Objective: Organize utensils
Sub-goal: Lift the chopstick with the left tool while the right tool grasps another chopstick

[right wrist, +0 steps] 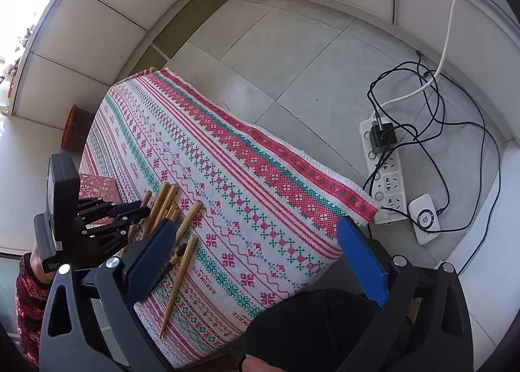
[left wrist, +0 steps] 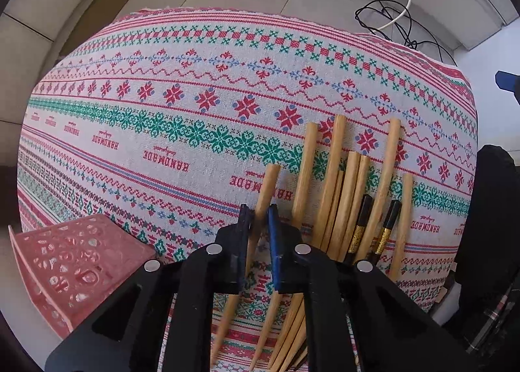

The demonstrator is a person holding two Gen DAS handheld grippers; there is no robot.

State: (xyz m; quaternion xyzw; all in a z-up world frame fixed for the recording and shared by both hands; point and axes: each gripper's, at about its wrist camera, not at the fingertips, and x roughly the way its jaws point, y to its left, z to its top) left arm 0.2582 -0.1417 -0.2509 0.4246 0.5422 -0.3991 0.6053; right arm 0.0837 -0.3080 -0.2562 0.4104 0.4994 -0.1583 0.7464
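Chopsticks dominate the left wrist view: a bundle of wooden chopsticks (left wrist: 338, 190) lies on the patterned tablecloth (left wrist: 182, 105) toward four o'clock, with two black chopsticks (left wrist: 360, 229) tucked among them. The left gripper (left wrist: 259, 219) has its fingers drawn narrow around a single wooden chopstick (left wrist: 265, 191), which runs between the two pads and points up toward twelve o'clock; whether the pads truly press it cannot be told. A pink perforated basket (left wrist: 74, 261) sits at eight o'clock.

From the right wrist view, the right gripper (right wrist: 256, 261) hangs above the table's near edge with its blue fingers (right wrist: 148, 261) spread wide, nothing between them. The chopsticks (right wrist: 165, 201) lie at nine o'clock, outside the left finger, where the left gripper (right wrist: 130, 211) meets them. On the floor at three o'clock rests a power strip (right wrist: 386, 177).
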